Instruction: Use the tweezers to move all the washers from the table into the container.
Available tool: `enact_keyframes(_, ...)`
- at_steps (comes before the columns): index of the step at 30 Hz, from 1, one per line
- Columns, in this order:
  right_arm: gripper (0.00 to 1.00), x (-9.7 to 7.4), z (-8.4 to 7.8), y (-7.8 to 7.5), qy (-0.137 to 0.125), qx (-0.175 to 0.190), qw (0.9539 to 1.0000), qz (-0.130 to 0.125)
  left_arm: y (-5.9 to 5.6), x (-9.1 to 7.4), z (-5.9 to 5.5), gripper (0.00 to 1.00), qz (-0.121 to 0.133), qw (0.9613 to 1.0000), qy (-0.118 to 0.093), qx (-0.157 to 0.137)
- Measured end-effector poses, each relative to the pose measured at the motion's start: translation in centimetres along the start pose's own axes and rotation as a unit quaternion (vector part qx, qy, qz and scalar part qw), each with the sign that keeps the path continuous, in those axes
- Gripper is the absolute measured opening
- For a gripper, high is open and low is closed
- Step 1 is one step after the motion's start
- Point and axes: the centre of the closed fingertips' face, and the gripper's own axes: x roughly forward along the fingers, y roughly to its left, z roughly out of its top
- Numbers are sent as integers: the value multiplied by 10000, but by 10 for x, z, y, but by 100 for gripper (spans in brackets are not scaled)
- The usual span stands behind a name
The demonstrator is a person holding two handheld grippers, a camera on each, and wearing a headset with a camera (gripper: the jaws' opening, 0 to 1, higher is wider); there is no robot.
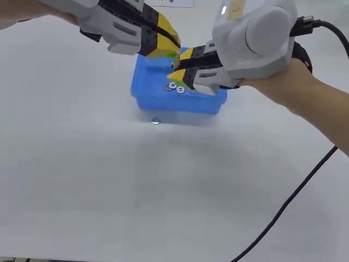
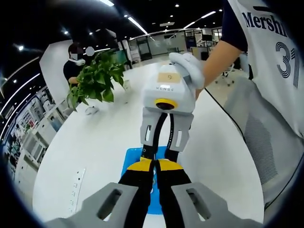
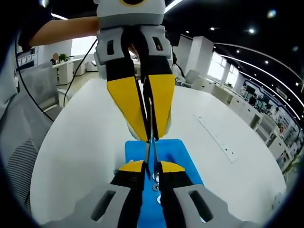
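A blue container (image 1: pixel 174 103) sits on the white table and holds several washers (image 1: pixel 175 87). One washer (image 1: pixel 156 121) lies on the table just in front of it. Both grippers hover over the container, tips nearly meeting. In the right gripper view, thin metal tweezers (image 3: pixel 150 118) run from my right gripper (image 3: pixel 151 166), shut on them, up between the yellow jaws of my left gripper (image 3: pixel 151 135), which are closed around them too. In the head view my left gripper (image 1: pixel 173 46) comes in from the upper left and my right gripper (image 1: pixel 180 73) from the right.
A black cable (image 1: pixel 294 191) trails from the right gripper across the table's right side. A potted plant (image 2: pixel 97 78) and a person (image 2: pixel 76 61) are at the far side of the table. Bare white tabletop (image 1: pixel 136 191) stretches in front of the container.
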Motion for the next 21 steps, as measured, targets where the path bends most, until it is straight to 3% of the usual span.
enact_keyframes(7,12,-14,17,12,-81,-98,9999,-61,-10,-12,14,6,101,9999,-59,115)
enact_keyframes(13,11,-20,21,22,-86,-163,9998,-46,-21,-20,16,6,134,9999,-2,95)
enact_keyframes(17,11,-22,25,30,-126,-196,9997,-10,-28,-24,18,6,194,9998,-70,30)
enact_keyframes(21,11,-23,29,41,-141,-208,9997,61,-39,-26,20,6,140,9997,-34,177)
